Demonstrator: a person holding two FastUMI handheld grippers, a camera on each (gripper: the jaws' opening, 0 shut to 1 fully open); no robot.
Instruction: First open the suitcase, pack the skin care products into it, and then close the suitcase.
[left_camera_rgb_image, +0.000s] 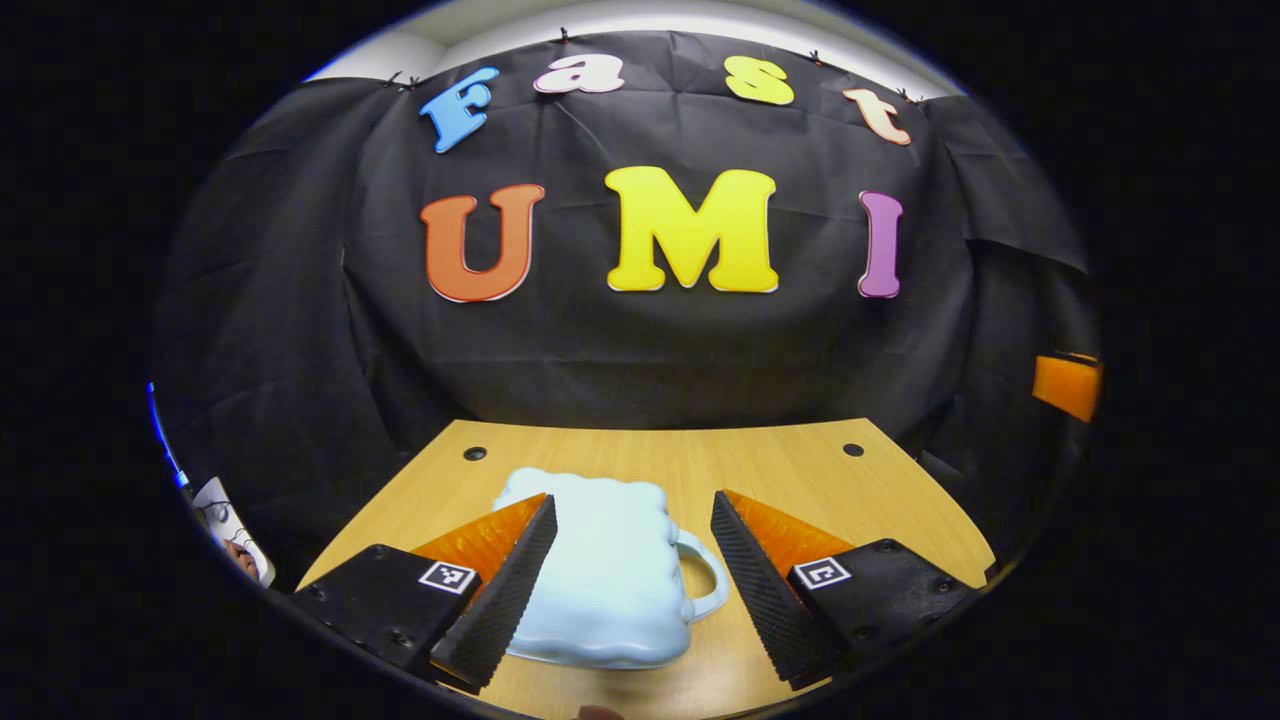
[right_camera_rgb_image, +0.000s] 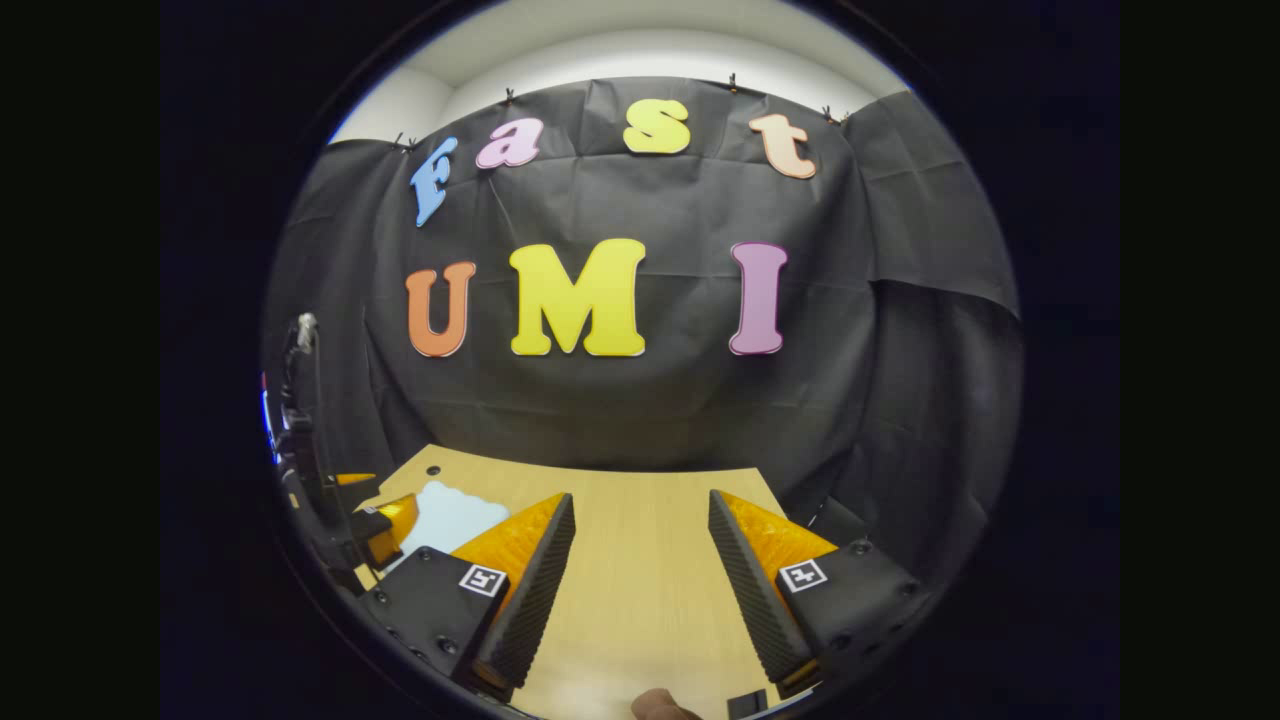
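Left gripper view: the left claw (left_camera_rgb_image: 632, 560) stands wide, its two fingers (left_camera_rgb_image: 505, 590) spread apart with nothing pressed between them. A pale blue suitcase (left_camera_rgb_image: 610, 570) with a scalloped outline lies flat and closed on the wooden counter (left_camera_rgb_image: 800, 470), in the gap between the fingers. The left finger overlaps the suitcase's left edge in the picture; whether it touches the shell cannot be told. The suitcase's loop handle (left_camera_rgb_image: 705, 575) projects from its right side, toward the right finger and apart from it. Two dark round holes (left_camera_rgb_image: 475, 453) sit near the far corners of the counter. The far edge of the counter meets the black cloth wall (left_camera_rgb_image: 650, 370).

At the right border of this view an orange part (left_camera_rgb_image: 1066, 385) shows against the cloth; it is too cropped to identify.

Right gripper view: the right claw (right_camera_rgb_image: 640, 575) also stands wide and holds nothing, its fingers (right_camera_rgb_image: 530, 590) over bare counter (right_camera_rgb_image: 640, 600). The suitcase (right_camera_rgb_image: 450, 515) shows to the left, beyond the claw's left finger, lying on the same counter. The left claw (right_camera_rgb_image: 385, 525) appears at the far left, just beside the suitcase's near-left edge, on a dark body that runs up the left border.

No part of the suitcase's interior is exposed in either view.
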